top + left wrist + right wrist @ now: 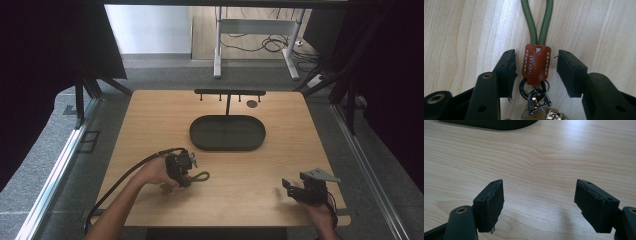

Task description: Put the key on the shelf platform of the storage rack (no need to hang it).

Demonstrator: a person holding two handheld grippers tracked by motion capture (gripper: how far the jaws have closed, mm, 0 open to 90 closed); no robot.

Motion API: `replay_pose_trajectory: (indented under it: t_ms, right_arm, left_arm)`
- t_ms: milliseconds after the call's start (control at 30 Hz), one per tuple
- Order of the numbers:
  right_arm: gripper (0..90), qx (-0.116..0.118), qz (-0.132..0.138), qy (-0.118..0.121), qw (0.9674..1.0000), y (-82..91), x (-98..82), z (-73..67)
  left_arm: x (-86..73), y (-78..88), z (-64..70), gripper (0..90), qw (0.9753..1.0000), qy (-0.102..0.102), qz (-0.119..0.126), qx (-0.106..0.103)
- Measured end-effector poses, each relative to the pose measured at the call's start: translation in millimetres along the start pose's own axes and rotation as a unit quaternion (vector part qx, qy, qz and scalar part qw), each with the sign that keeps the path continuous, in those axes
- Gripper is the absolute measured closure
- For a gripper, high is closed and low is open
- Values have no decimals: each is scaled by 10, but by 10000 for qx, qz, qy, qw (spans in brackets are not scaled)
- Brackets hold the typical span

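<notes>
The work in hand is judged to be the pickup of a keychain (536,66) lying flat on the wooden counter (250,185), and the coming move turns on how its brown leather tab sits between the jaws of the left gripper (536,72).

In the left gripper view, the tab is seen at the centre of the frame, squarely between the two black pads. A narrow gap is left at the pad on the left of the frame and a slightly wider one at the pad on the right, so nothing is pinched yet: the jaws are partly spread and straddle the tab without touching it.

The keychain's long axis runs up and down this frame, in line with the gripper. The green cord loop (537,21) leads away to the top edge, and the black rings and metal clip (536,96) lie toward the bottom, close to the gripper body.

In the high view, the keychain is found in the lower left of the frame, with its loop (200,176) pointing right of the left gripper (187,167).

The right gripper (289,189) is held well apart in the lower right, its jaws spread wide over bare wood. The left hand is thus far nearer. A dark oval tray (227,144) and a peg stand (229,93) lie farther up the frame.
</notes>
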State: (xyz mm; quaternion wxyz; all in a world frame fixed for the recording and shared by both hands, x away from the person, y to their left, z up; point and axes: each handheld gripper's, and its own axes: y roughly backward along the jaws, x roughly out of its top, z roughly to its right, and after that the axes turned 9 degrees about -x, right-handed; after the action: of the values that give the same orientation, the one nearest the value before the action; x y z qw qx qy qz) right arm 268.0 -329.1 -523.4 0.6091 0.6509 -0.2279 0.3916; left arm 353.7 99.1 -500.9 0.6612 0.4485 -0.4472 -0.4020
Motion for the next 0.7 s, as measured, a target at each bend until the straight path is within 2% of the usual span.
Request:
replay_pose_trajectory:
  t_ms: [133, 400, 700]
  right_arm:
    - [239, 2, -3, -9, 10000, 1, 1, 0]
    - [240, -32, 25, -19, 10000, 7, 1, 10]
    - [242, -41, 21, -46, 10000, 11, -3, 25]
  left_arm:
    - [2, -15, -9, 546, 10000, -17, -32, 13]
    - [5, -9, 3, 658, 10000, -52, -24, 19]
    - [-23, 15, -8, 667, 10000, -32, -53, 47]
